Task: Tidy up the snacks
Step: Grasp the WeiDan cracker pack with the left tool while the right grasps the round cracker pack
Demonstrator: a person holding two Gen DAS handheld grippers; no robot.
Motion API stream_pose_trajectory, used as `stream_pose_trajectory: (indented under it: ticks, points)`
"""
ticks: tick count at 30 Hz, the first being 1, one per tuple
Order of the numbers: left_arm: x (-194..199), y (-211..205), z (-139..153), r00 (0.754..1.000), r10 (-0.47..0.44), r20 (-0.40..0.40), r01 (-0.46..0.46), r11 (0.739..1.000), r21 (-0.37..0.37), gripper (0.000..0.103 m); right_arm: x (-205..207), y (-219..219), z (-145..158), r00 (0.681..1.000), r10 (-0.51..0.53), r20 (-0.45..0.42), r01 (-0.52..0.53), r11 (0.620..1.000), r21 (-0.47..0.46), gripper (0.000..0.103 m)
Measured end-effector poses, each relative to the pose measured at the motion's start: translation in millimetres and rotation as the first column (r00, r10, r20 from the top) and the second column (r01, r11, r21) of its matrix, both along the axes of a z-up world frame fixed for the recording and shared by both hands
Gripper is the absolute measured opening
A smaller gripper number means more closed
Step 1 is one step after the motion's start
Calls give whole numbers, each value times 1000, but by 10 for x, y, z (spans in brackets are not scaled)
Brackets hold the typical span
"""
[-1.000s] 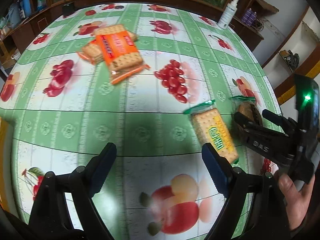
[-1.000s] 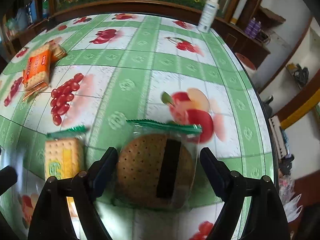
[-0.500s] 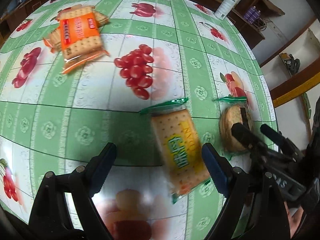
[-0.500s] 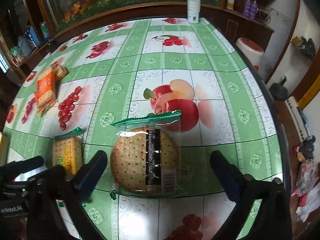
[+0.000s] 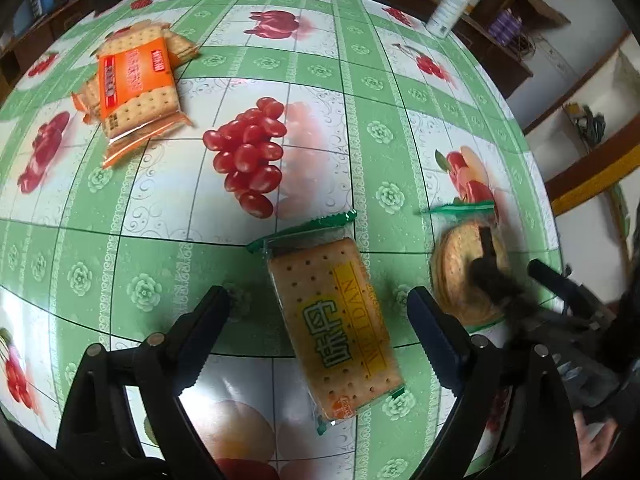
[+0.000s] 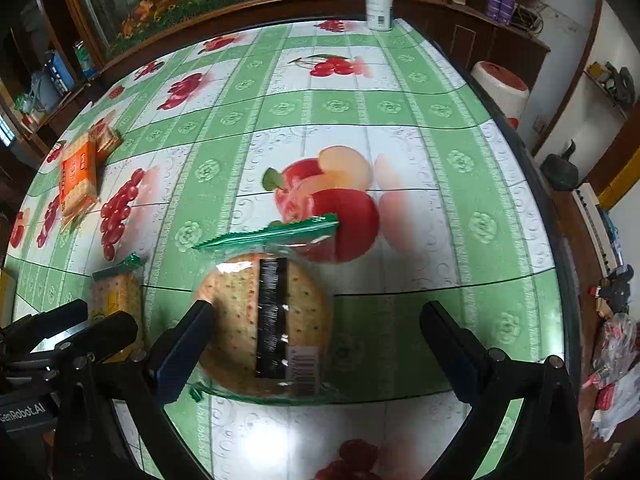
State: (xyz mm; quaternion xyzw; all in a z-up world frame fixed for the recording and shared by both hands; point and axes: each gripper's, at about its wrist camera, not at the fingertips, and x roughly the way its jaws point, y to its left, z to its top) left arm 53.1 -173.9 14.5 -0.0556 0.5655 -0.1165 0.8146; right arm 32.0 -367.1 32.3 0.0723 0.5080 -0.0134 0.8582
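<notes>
Both tools gape apart: left tool (image 5: 318,312) should straddle the cracker pack (image 5: 336,328) squarely; orange packs (image 5: 134,84) wait at ten o'clock.

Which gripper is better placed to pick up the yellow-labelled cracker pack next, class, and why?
Left. The left gripper is open with the yellow-labelled cracker pack lying between its fingers. The right gripper is open over the round biscuit pack instead.
</notes>
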Motion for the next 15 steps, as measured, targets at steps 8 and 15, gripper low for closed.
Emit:
stream_pose_trajectory:
  ticks: [8,15]
  points:
    - [-3,-129,-41,998,-52,38,48,994,96,93,-50,-95,79,999,-26,21,25,998,66,103]
    - [-71,-10,-18,990,-120,72,108,982,156,62,8,18,69,1000,11,16,-12,999,50,103]
